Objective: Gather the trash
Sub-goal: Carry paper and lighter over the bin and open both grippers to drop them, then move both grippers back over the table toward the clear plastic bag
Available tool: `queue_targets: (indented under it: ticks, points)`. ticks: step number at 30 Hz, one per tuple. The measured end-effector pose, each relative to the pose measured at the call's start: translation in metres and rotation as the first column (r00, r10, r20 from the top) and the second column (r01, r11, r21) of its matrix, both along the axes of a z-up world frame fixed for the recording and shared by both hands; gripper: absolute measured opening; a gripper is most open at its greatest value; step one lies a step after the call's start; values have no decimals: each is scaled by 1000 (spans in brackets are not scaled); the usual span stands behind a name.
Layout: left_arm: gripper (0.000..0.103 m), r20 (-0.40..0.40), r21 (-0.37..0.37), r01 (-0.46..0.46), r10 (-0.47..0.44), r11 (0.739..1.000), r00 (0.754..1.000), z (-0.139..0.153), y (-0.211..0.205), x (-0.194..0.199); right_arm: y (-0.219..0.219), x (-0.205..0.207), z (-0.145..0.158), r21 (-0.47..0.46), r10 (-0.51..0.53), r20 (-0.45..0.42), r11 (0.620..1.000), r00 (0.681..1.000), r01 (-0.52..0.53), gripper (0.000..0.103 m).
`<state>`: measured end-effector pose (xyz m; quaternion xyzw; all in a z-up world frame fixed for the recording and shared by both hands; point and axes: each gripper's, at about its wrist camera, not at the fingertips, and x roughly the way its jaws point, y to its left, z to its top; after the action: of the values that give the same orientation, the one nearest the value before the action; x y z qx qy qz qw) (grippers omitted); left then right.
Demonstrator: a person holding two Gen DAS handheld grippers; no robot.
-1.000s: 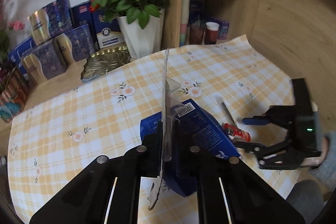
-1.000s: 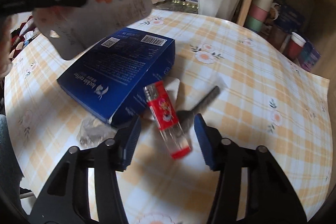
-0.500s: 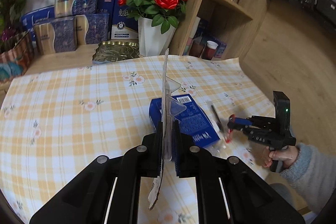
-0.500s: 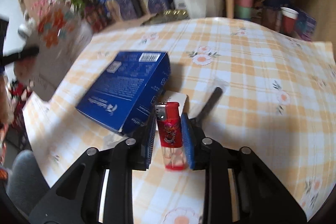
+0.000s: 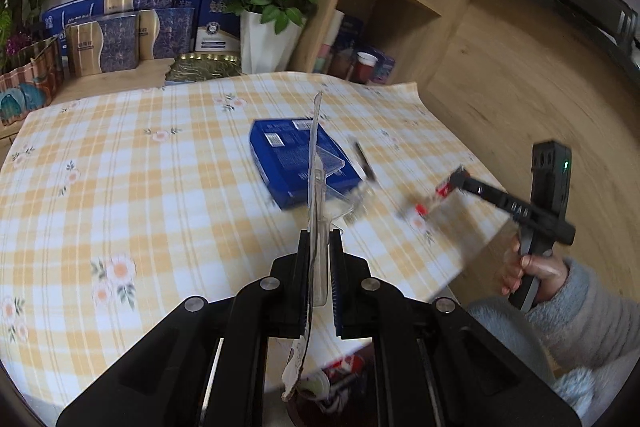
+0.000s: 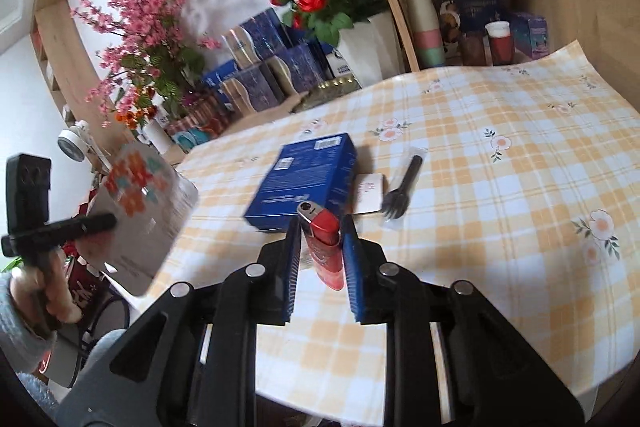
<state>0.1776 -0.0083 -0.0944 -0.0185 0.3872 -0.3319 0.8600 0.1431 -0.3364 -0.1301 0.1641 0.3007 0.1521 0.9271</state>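
Gripping a red lighter (image 6: pixel 325 247), right tool (image 6: pixel 320 247) lifted off table.

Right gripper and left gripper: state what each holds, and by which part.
Right gripper: red lighter, by its body. Left gripper: blister pack, near its lower end.

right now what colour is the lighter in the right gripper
Red lighter with a silver top, clearest in the right wrist view.
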Motion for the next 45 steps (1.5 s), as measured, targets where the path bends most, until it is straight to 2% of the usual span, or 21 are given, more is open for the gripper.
queue_targets:
  ticks: [3, 5, 8, 12, 17, 20, 26, 30, 34, 35, 37, 39, 43, 45]
  points:
    - [9, 23, 23, 37, -37, 999, 999, 0, -2, -30, 8, -23, 12, -5, 9, 18, 1000, 1000, -9, 23]
    - [9, 16, 26, 78, -78, 997, 997, -3, -4, -52, 13, -39, 17, 1, 18, 30, 1000, 999, -18, 23]
    - [9, 6, 69, 140, -141, 988, 990, -12, -11, -77, 21, -60, 20, -1, 31, 43, 1000, 999, -31, 23]
    - [9, -85, 130, 260, -251, 957, 964, -40, -27, -107, 26, -77, 19, 12, 41, 39, 999, 998, -42, 23]
    - [10, -197, 201, 368, -330, 908, 923, -78, -52, -125, 31, -93, 14, 17, 53, 28, 998, 998, -53, 23]
    - [10, -274, 233, 406, -341, 884, 899, -104, -67, -122, 32, -97, 10, 10, 56, 14, 998, 998, -56, 23]
    - [10, -391, 276, 445, -323, 852, 862, -152, -92, -110, 29, -103, 0, 20, 50, -10, 999, 999, -49, 22]
    - [10, -419, 295, 441, -300, 848, 857, -172, -98, -101, 28, -105, -6, 28, 45, -23, 999, 999, -45, 22]
    - [10, -437, 283, 435, -289, 855, 852, -185, -101, -95, 28, -106, -12, 34, 45, -35, 998, 998, -43, 19]
    - [12, -441, 281, 434, -287, 856, 850, -187, -102, -93, 28, -106, -13, 34, 44, -38, 999, 998, -43, 19]
    - [24, -439, 277, 434, -289, 857, 851, -188, -102, -94, 30, -106, -17, 33, 44, -45, 999, 998, -43, 19]
    - [55, -412, 274, 420, -289, 865, 864, -185, -102, -95, 30, -106, -20, 39, 46, -52, 998, 998, -44, 18]
    - [59, -346, 250, 342, -246, 906, 905, -163, -89, -89, 36, -107, -23, 34, 56, -60, 998, 997, -54, 18]
    - [67, -298, 232, 289, -215, 929, 930, -146, -78, -86, 38, -108, -22, 30, 59, -59, 998, 997, -57, 18]
